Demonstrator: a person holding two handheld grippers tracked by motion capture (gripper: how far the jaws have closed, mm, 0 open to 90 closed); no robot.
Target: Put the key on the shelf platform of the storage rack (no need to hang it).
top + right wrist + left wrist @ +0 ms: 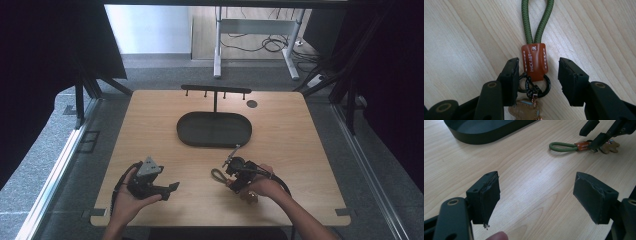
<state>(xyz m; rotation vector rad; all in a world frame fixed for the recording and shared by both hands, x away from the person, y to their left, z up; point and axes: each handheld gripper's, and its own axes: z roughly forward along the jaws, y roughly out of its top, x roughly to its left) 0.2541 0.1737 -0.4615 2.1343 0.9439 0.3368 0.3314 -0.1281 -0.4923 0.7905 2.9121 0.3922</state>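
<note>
Straddling keychain on table, right gripper jaws released; left gripper jaws released, seemingly hovering.

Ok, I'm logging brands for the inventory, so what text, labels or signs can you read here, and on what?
"HHCKAET", as best it reads: stamped along the brown leather tab of the green cord keychain.
A small white cross mark sits above it on the same tab.
In the left gripper view the tab is too small to read.

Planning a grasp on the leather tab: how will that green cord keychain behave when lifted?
The keychain will probably hang limp: its green cord loop is woven rope. The ring and charm likely dangle and swing. It looks light and, lying flat, unlikely to roll.
</note>
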